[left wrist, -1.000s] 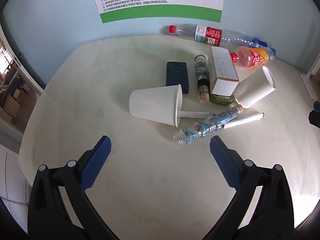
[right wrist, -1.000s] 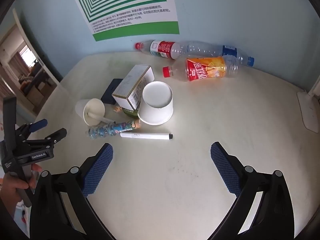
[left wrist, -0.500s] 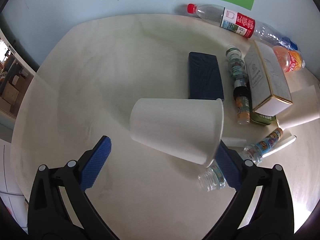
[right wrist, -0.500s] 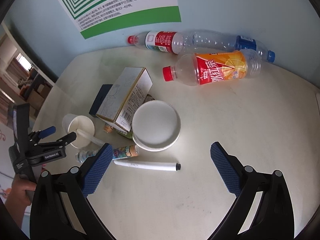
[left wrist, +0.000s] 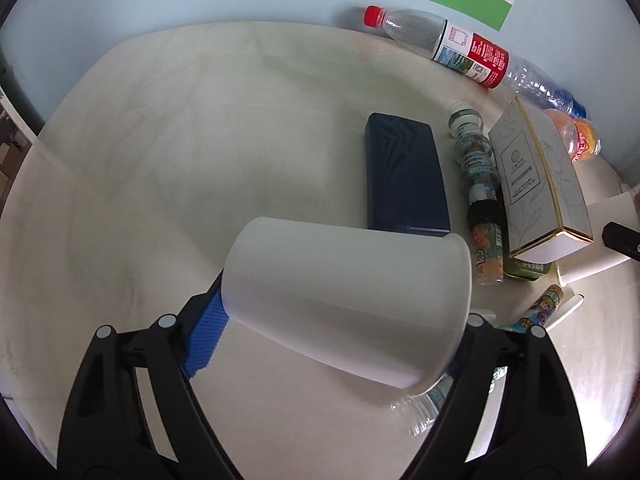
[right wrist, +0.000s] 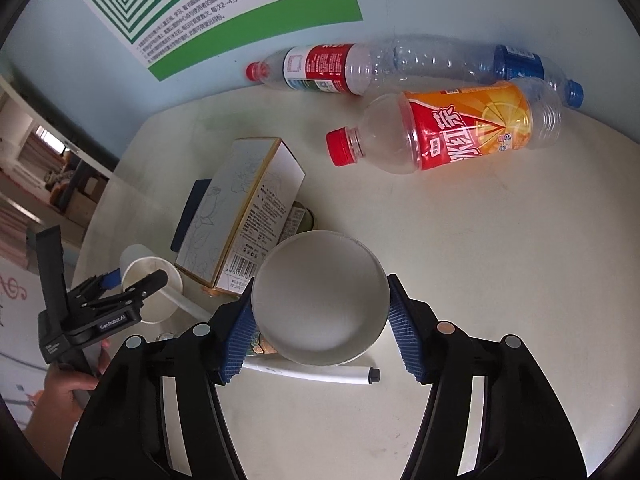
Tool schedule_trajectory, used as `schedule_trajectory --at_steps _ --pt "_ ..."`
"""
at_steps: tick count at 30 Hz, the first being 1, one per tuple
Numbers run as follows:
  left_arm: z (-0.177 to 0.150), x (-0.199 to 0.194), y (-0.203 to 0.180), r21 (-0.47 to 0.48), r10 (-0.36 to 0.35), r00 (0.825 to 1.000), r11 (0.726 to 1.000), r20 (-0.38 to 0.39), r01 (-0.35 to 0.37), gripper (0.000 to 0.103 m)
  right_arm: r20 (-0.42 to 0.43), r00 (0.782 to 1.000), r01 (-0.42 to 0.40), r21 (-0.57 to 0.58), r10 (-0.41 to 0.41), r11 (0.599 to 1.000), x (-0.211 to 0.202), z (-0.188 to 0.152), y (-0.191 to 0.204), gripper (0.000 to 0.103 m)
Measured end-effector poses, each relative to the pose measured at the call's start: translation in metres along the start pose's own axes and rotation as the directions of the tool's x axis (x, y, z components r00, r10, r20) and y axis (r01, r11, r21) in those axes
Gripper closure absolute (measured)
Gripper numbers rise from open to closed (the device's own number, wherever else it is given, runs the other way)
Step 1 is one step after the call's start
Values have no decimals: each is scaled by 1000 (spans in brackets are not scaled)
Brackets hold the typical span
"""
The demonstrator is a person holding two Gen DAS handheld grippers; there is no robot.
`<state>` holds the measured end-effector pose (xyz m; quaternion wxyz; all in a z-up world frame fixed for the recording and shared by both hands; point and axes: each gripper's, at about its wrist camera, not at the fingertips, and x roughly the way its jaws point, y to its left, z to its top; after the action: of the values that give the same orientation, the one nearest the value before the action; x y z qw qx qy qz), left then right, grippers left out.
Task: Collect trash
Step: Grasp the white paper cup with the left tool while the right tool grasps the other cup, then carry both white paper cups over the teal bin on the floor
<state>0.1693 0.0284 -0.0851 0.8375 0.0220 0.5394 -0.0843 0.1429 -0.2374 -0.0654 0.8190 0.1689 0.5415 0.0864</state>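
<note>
Two paper cups [left wrist: 344,296] [right wrist: 320,300], empty, each gripper [left wrist: 332,332] [right wrist: 320,324] closing, prob. touching.

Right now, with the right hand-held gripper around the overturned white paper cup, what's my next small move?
Probably finish the squeeze, then lift straight up. The jaws of the right hand-held gripper have just been closing with the overturned white paper cup between them, pads seemingly touching its sides; the white marker pen lies close beside it.

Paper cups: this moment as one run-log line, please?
left gripper: jaws just closing, side-lying cup between | right gripper: jaws just closing, other cup between
</note>
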Motion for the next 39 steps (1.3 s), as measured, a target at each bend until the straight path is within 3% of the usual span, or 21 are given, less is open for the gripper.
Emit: schedule_trajectory --at_steps 2,7,13,24,39 --pt "3 -5 -4 3 -17 1000 1000 25 17 28 14 1000 -1 -11 1 1000 -6 1 2 42" --pt "1 -30 -3 33 -10 997 999 79 8 28 59 998 3 -31 -1 1000 -27 1 4 43" --pt "-1 -61 23 64 50 986 996 156 -61 28 115 993 9 -58 -2 998 -54 -3 7 43" --pt "-13 -120 14 72 104 959 989 262 -127 28 179 982 -40 -110 60 993 -98 -18 17 43" --pt "-73 -180 10 -32 212 928 977 307 -213 28 141 965 -174 -278 220 945 -129 -55 67 43"
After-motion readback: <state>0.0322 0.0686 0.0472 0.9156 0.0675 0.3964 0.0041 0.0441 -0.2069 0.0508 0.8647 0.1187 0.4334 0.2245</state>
